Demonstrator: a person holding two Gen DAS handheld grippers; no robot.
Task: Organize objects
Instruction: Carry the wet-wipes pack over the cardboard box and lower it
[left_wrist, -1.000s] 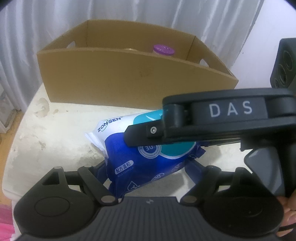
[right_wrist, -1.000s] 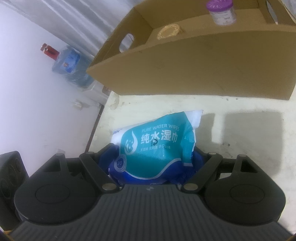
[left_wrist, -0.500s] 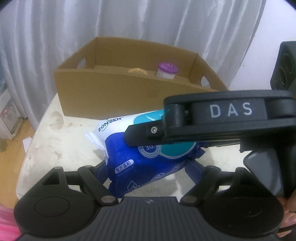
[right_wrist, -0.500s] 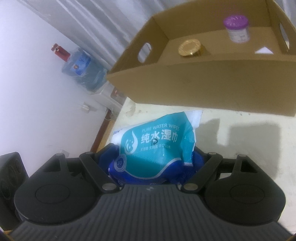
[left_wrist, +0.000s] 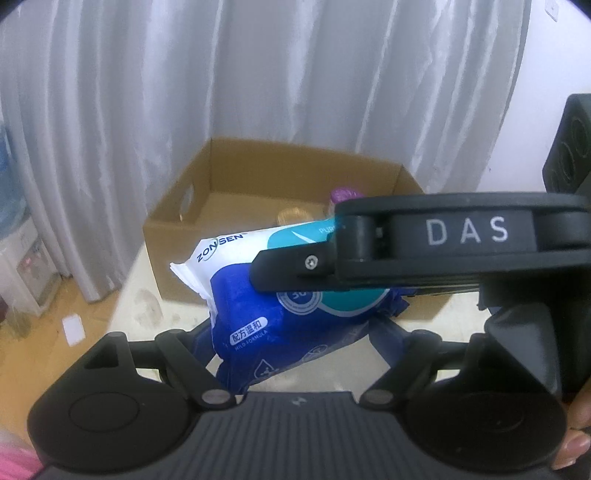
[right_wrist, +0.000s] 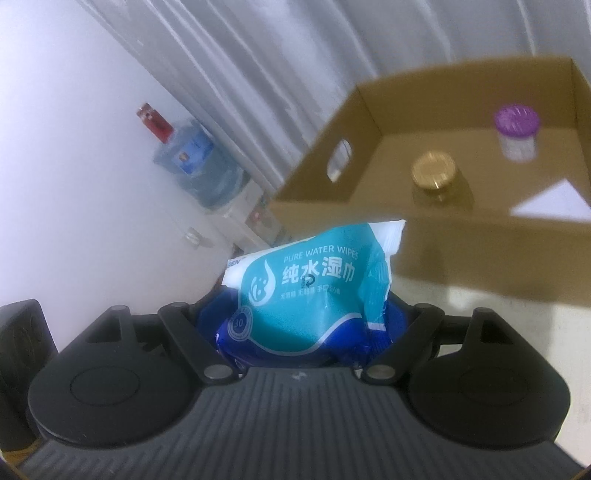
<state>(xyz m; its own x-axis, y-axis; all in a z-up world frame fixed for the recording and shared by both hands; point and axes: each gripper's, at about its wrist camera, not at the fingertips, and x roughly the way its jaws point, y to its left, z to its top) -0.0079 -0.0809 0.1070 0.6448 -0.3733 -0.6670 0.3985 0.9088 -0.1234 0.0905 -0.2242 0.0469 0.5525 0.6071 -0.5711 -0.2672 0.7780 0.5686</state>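
- Left gripper pinches the blue near end of the wipes pack, raised off the table.
- Right gripper clamps the same pack, crossing over the left one's fingers.
- Cardboard box lies ahead of both sets of fingertips, gold-lidded jar and purple-capped jar inside.
- Best play, I'd say: clear the near wall, lower into the free floor, and release both grips together.

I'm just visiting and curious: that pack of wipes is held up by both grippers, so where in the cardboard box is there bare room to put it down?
The box floor looks bare on its left side, between the handle-hole wall and the gold-lidded jar. The right side is crowded: the purple-lidded jar stands at the back and a white paper lies in the near corner. The wipes pack is above the table.
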